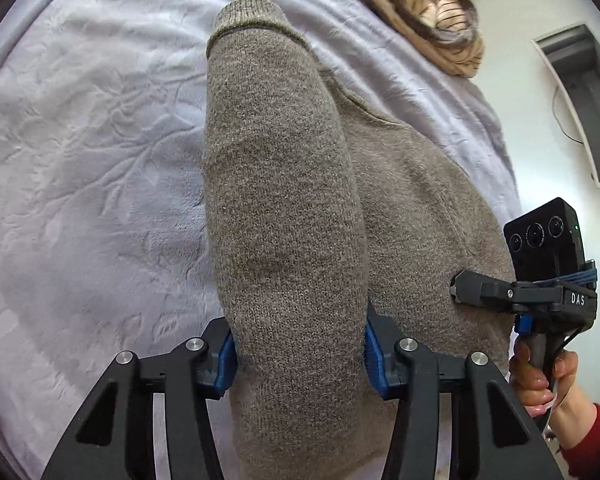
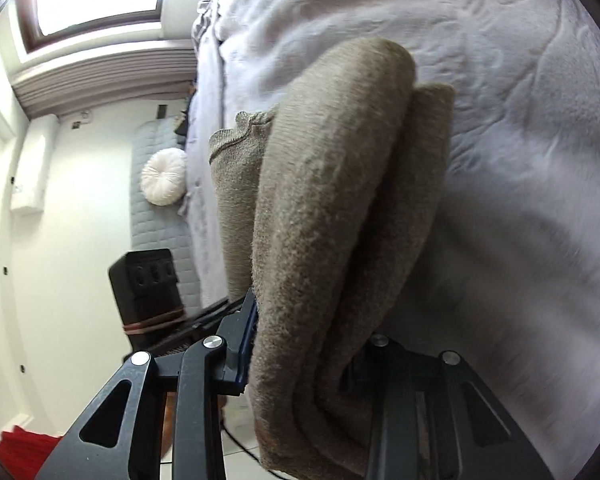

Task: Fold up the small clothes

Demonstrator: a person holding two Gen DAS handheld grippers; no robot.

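Two grippers grasp one grey-brown sweater (image 1: 284,208) above the blanket (image 1: 84,128): the left gripper (image 1: 300,350) pinches its folded sleeve side, the right gripper (image 2: 304,344) clamps a thick doubled edge. Mid-fold, likely; next calls for laying this fold over flat and even.

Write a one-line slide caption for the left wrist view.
Left gripper pinches a sleeve fold of the grey-brown sweater over the pale blanket; the right gripper grips its side.
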